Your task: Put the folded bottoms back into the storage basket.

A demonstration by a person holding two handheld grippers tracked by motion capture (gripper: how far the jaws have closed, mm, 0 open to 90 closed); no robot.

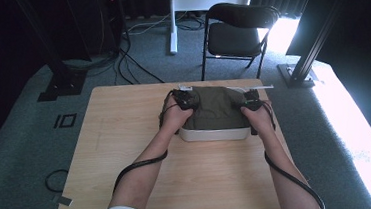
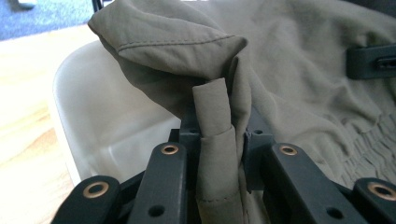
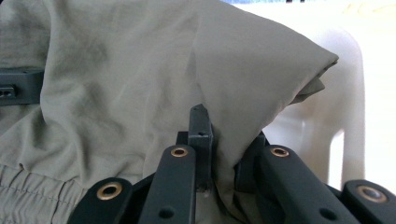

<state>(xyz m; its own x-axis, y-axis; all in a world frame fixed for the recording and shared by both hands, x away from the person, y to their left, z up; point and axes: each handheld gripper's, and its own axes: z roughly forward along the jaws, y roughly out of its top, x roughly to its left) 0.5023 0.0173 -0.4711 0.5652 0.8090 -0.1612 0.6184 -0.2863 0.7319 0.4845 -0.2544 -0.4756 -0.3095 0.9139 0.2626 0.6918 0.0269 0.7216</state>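
A: What is hidden?

B: The olive garment [image 1: 217,108] covers the inside of the white tub [image 1: 215,134] on the wooden table [image 1: 126,139]; whatever lies under it cannot be made out.

A: And the claws?

B: The left gripper [image 2: 215,135] is clenched on a rolled fold at the cloth's left corner. The right gripper [image 3: 223,140] pinches the opposite corner, cloth wedged between its nearly closed jaws, just over the tub's rim.
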